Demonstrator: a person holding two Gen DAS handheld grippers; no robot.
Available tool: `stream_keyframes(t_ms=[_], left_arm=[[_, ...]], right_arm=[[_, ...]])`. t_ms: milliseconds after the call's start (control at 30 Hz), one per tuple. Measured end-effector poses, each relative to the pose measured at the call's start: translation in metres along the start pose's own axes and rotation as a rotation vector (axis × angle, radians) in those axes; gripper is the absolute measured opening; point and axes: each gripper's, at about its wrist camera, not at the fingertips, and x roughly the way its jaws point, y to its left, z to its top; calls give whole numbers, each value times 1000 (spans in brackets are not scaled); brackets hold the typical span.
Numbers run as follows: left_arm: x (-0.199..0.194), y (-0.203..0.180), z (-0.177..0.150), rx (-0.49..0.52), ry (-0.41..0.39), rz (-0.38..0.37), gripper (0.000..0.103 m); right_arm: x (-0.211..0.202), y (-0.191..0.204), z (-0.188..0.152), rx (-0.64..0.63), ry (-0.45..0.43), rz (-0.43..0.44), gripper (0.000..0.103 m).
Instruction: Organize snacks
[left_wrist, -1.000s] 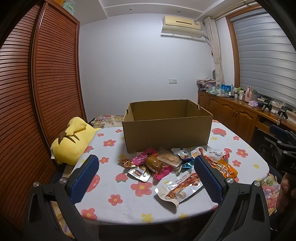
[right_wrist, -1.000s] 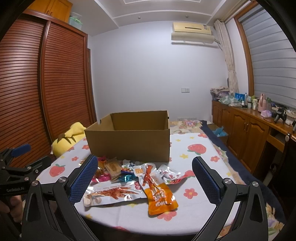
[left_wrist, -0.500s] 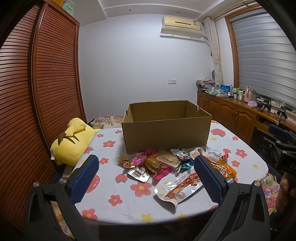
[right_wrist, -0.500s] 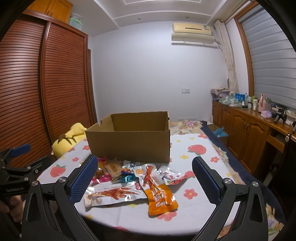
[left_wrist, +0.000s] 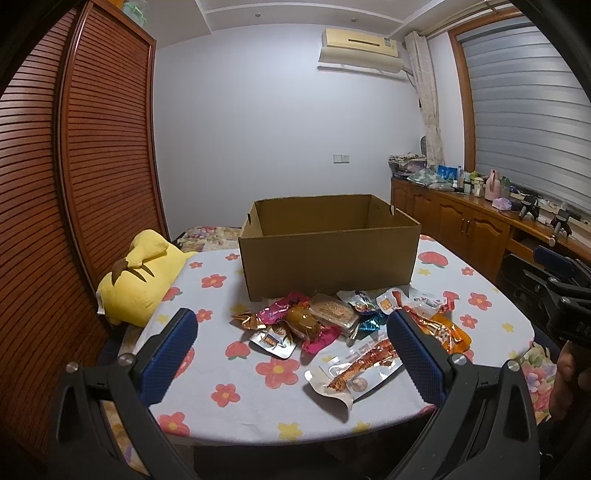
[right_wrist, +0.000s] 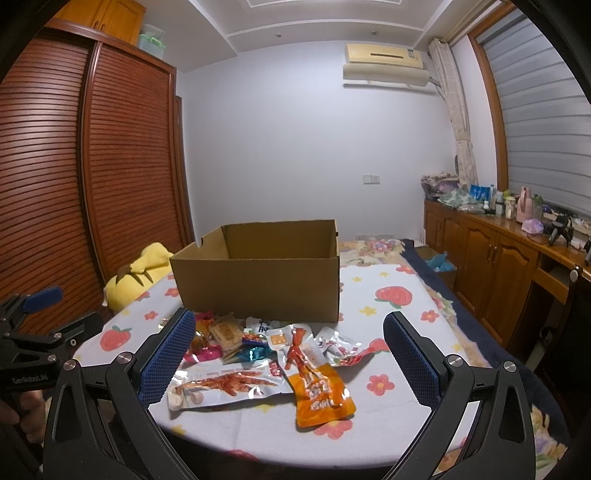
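Note:
An open cardboard box (left_wrist: 328, 254) (right_wrist: 258, 280) stands on the round floral table (left_wrist: 229, 369) (right_wrist: 391, 369). Several snack packets lie in front of it: a clear packet with red strips (left_wrist: 354, 369) (right_wrist: 221, 387), an orange packet (right_wrist: 317, 391) (left_wrist: 447, 332), a pink one (left_wrist: 280, 314) and a brown one (left_wrist: 303, 319). My left gripper (left_wrist: 291, 354) is open and empty, hovering over the table's near edge before the pile. My right gripper (right_wrist: 290, 354) is open and empty, above the packets' near side.
A yellow plush toy (left_wrist: 140, 280) (right_wrist: 136, 273) lies at the table's left edge. Slatted wooden wardrobe doors (left_wrist: 74, 184) stand left. A wooden sideboard (left_wrist: 472, 225) (right_wrist: 491, 254) with clutter runs along the right wall.
Both views have shifted very slightly; the box sits a touch lower in the frames. Nothing was picked up or moved on the table.

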Motion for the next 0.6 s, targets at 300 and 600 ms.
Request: stream_keyframes(t_ms=[300, 600], left_arm=[[35, 1, -15, 10, 81, -59, 103], [70, -13, -29, 62, 158, -161, 103]], right_arm=[[32, -17, -14, -67, 69, 5, 102], [77, -39, -27, -81, 239, 106, 97]])
